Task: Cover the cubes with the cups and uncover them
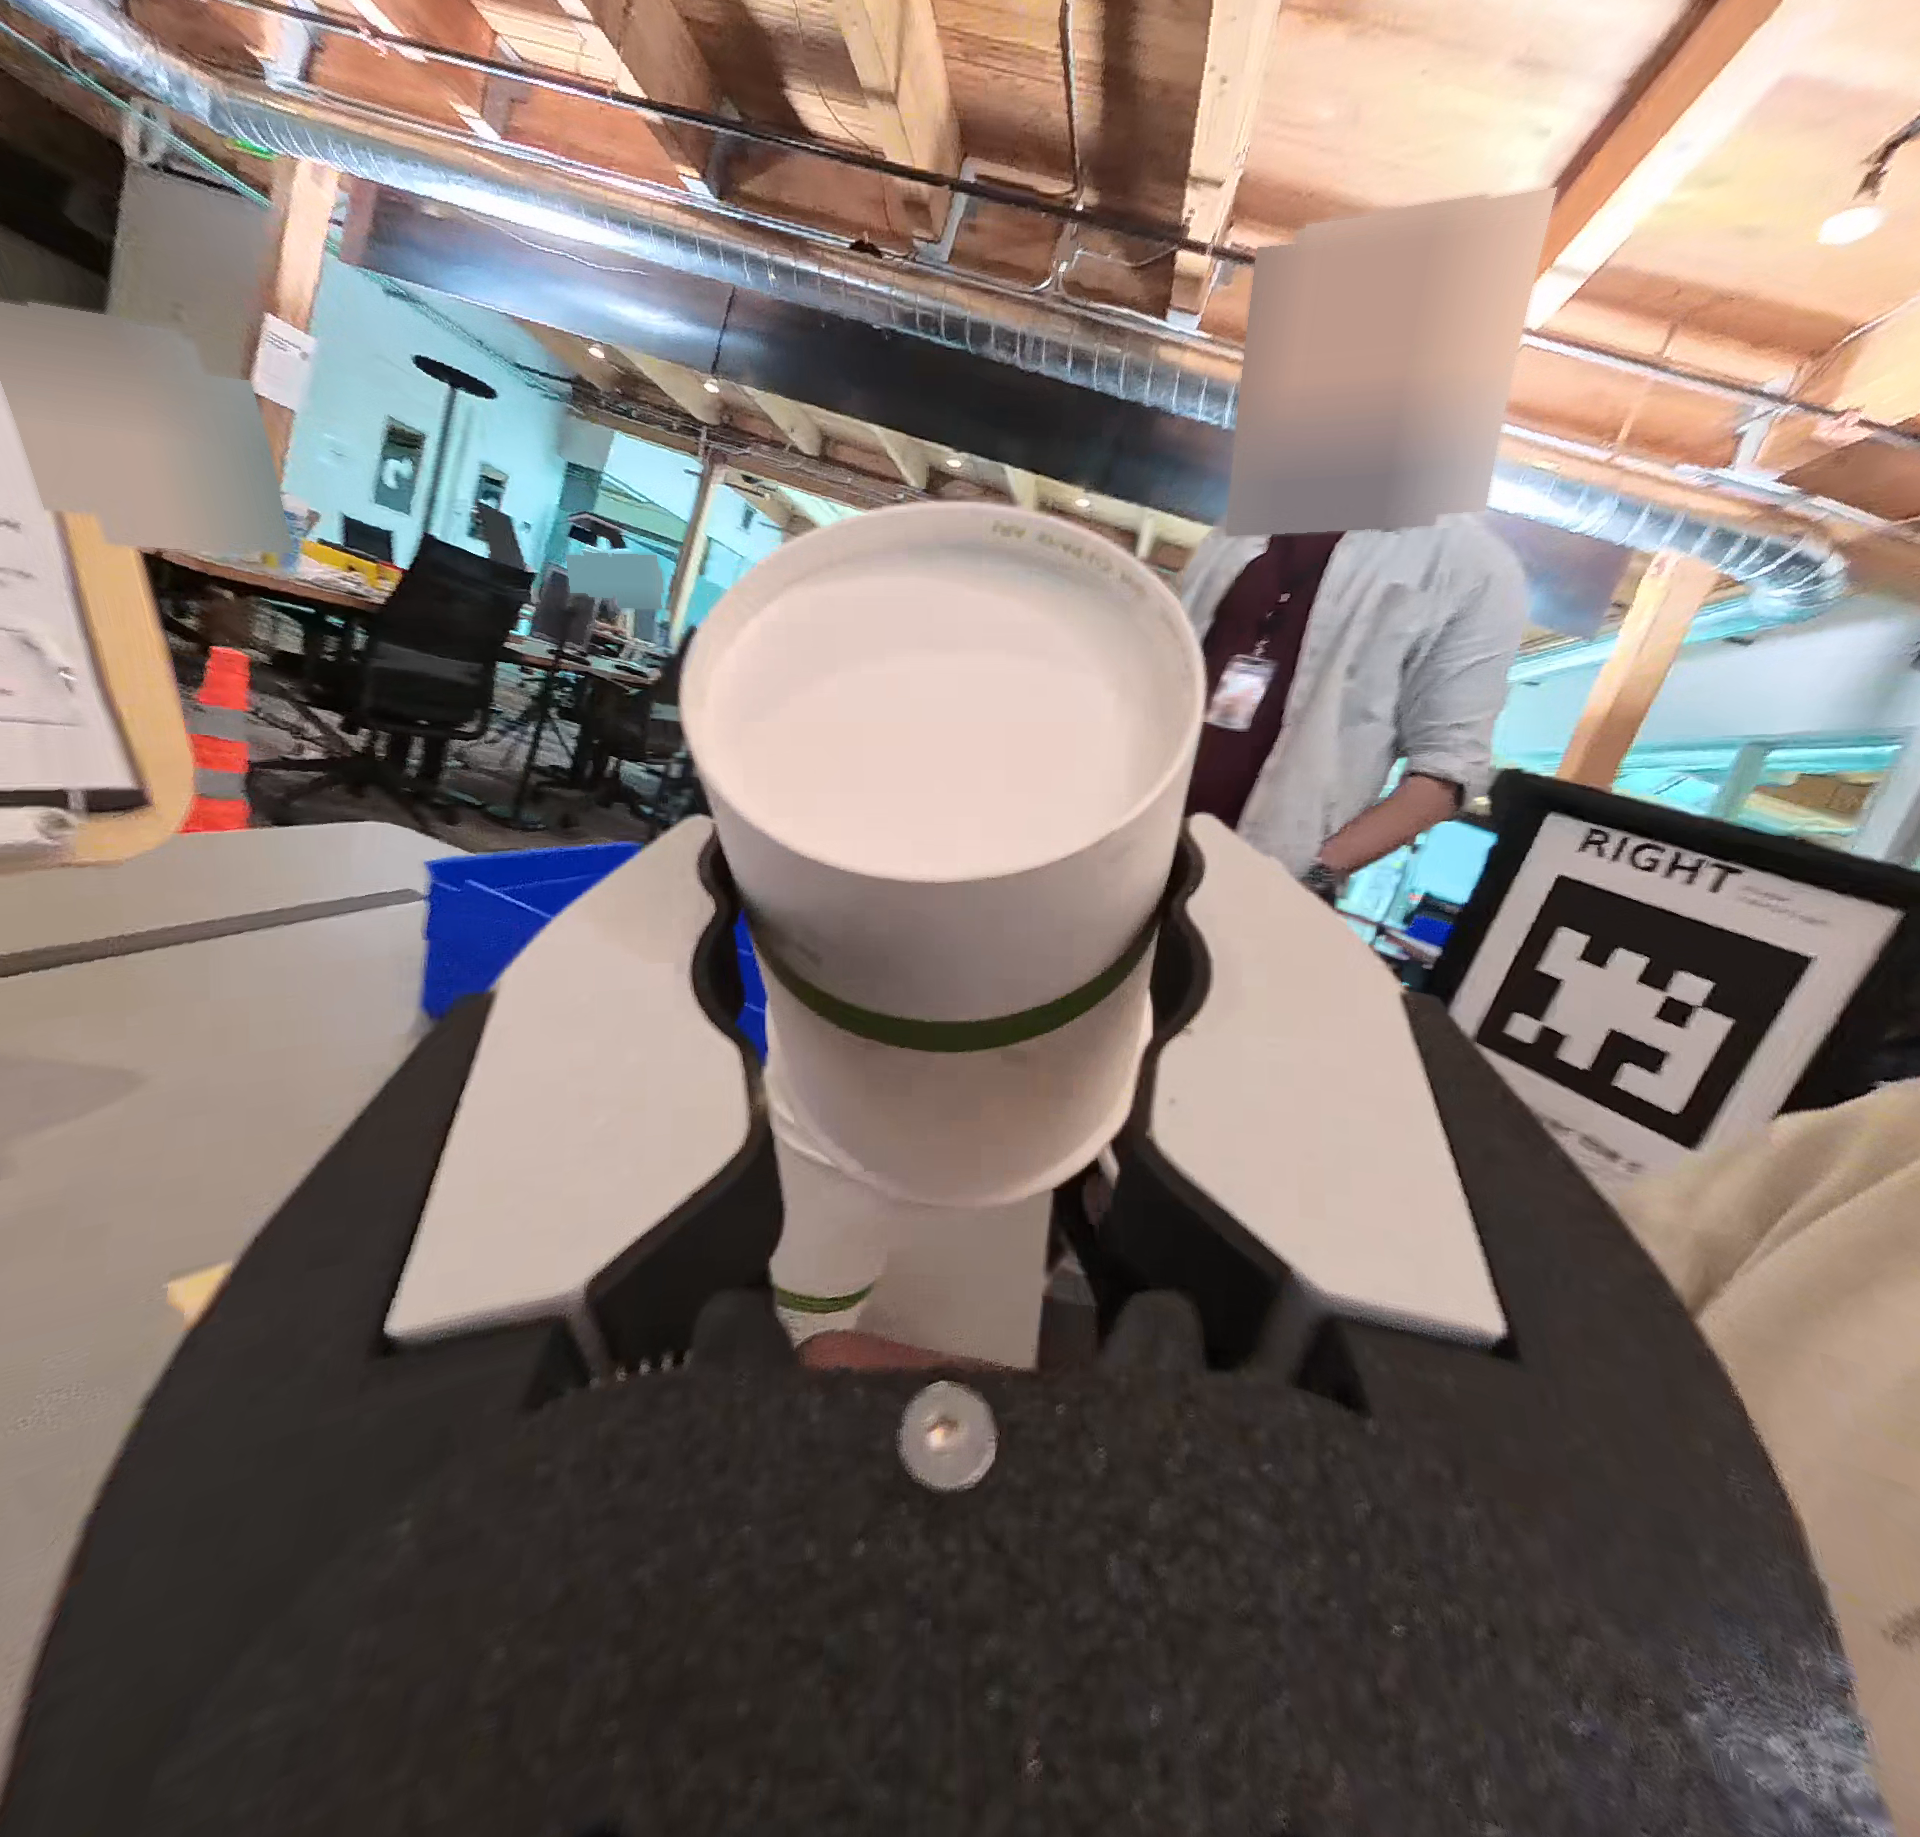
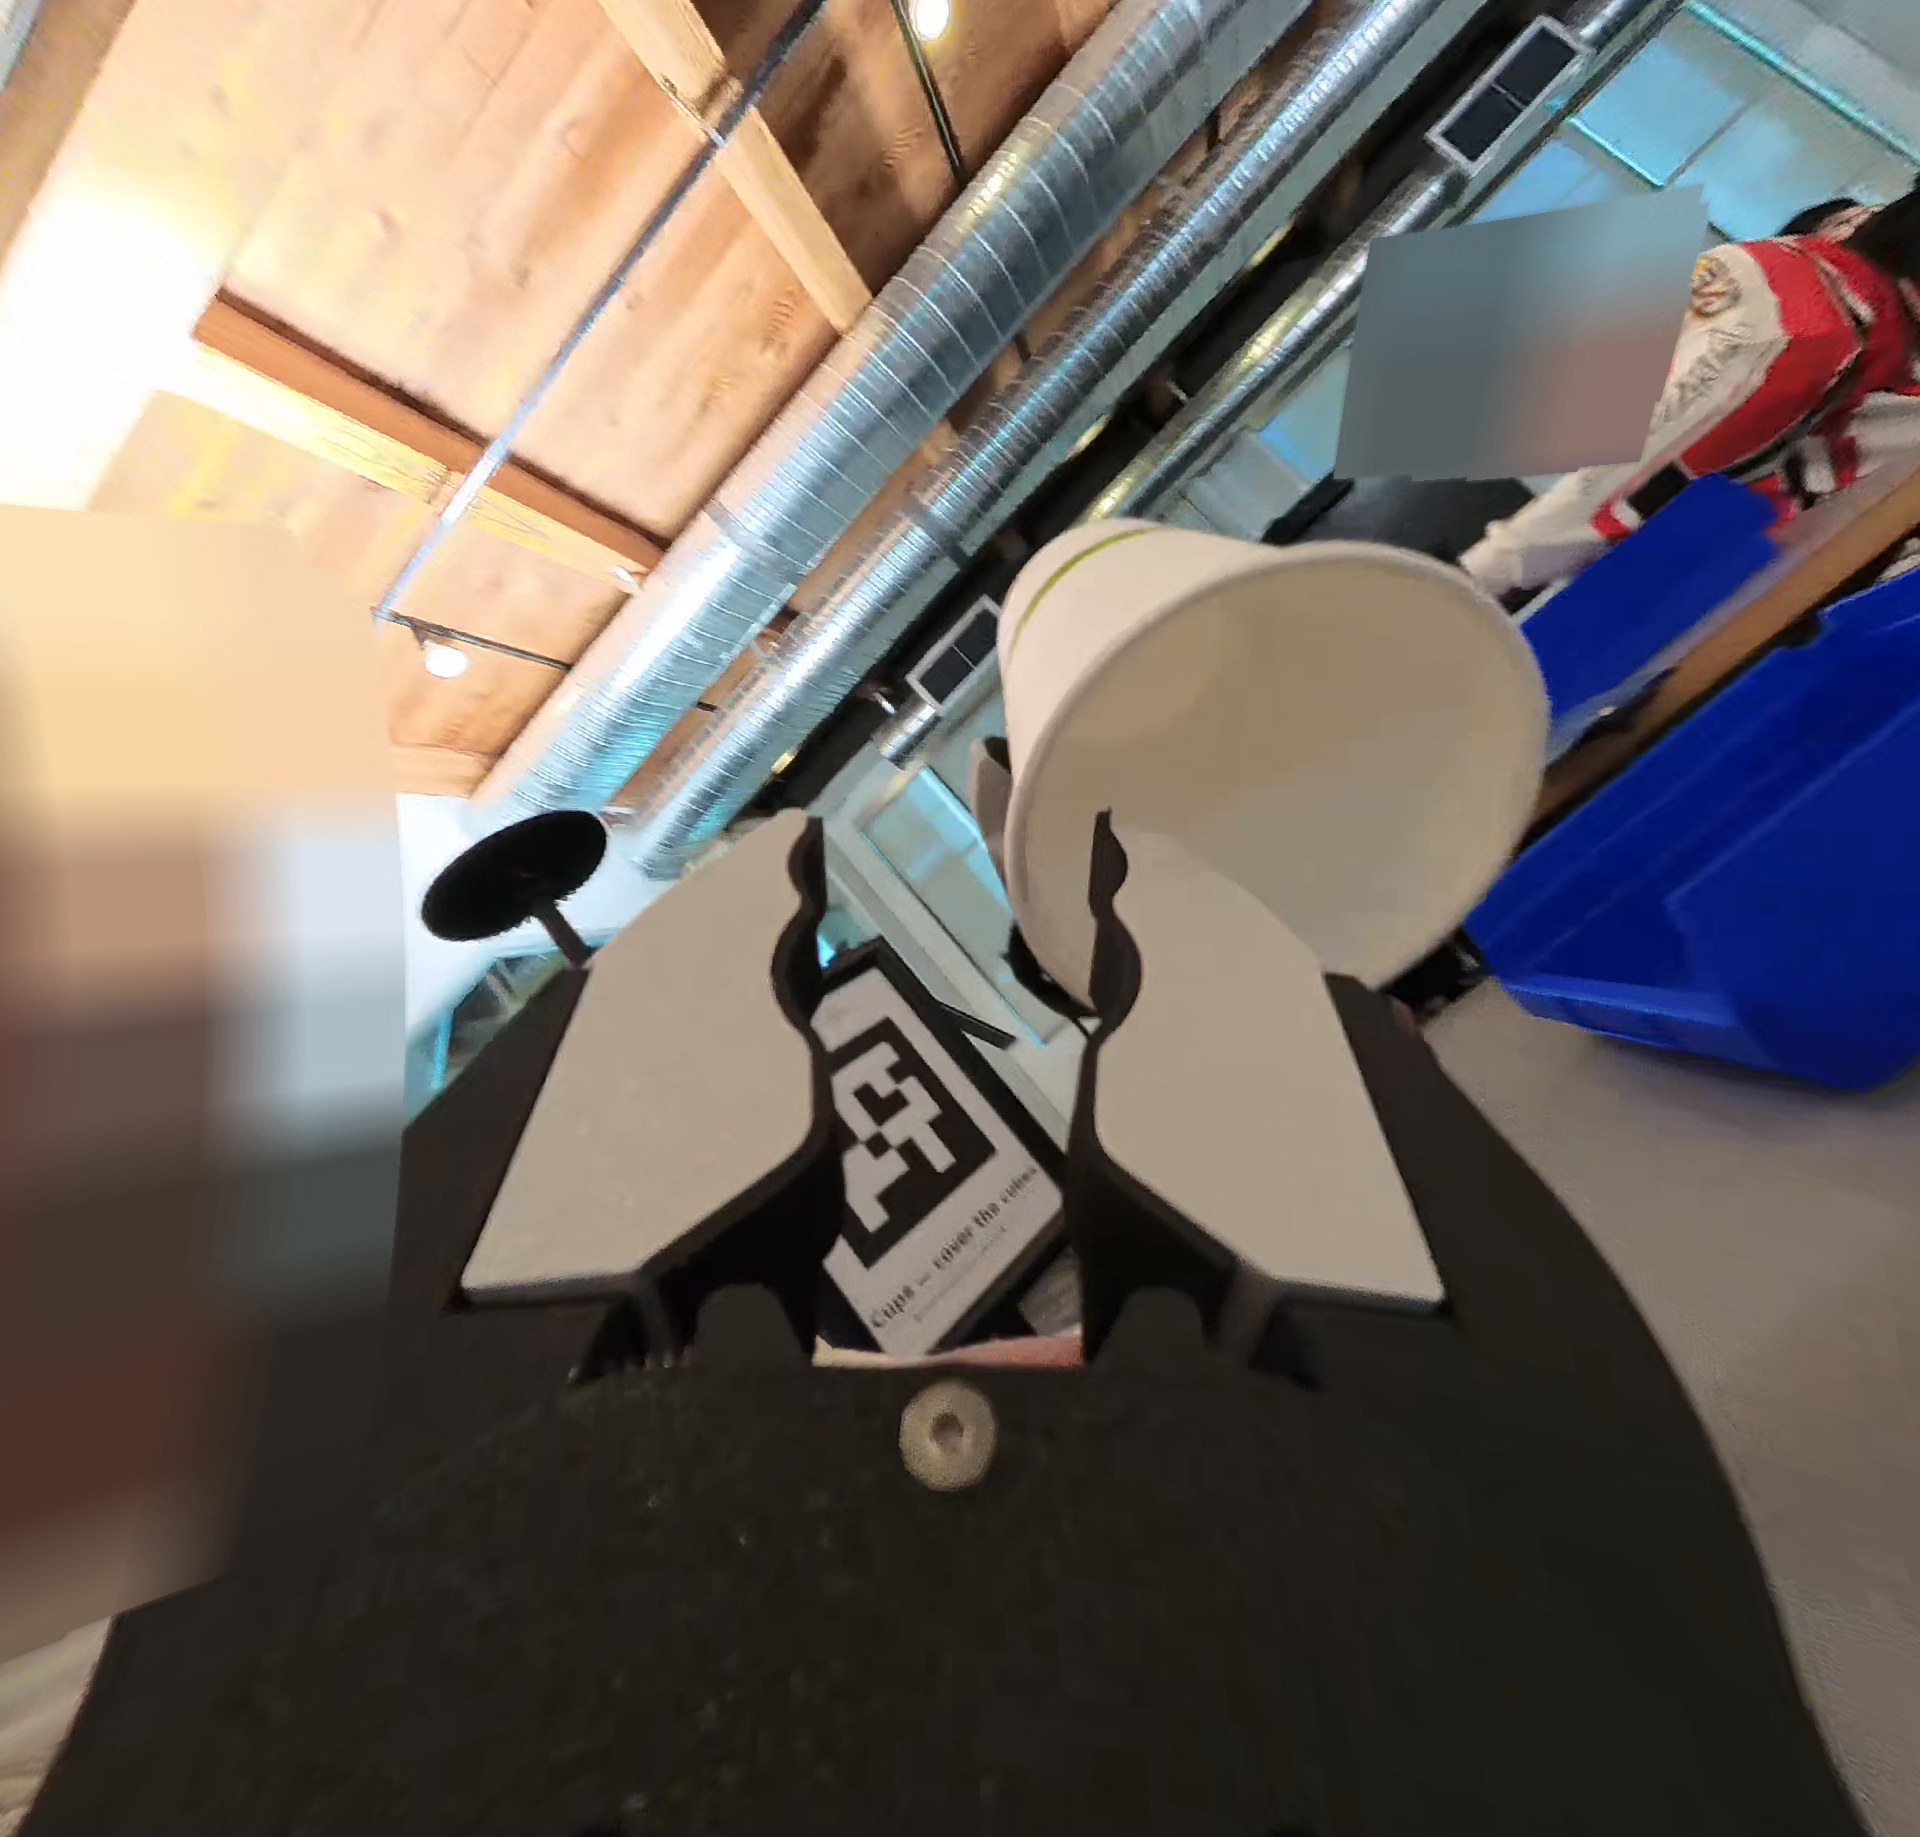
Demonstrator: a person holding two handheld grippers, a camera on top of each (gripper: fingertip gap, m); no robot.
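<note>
My left gripper (image 1: pixel 951 852) is shut on a white paper cup (image 1: pixel 940 852) with a green stripe. It holds the cup up in the air with the flat end pointing away. A second white cup (image 1: pixel 831 1257) shows lower between the jaws, partly hidden. My right gripper (image 2: pixel 956 831) is open and empty and is tilted upward. In the right wrist view the held cup (image 2: pixel 1268 748) hangs beyond the right finger, with the left gripper's black-and-white tag card (image 2: pixel 935 1174) below it. No cubes are in view.
The grey table (image 1: pixel 208 1060) carries a blue bin (image 1: pixel 520 914); it also shows in the right wrist view (image 2: pixel 1766 852). The right gripper's tag board (image 1: pixel 1662 987) is close on the right. A person in a light shirt (image 1: pixel 1371 707) stands behind the table.
</note>
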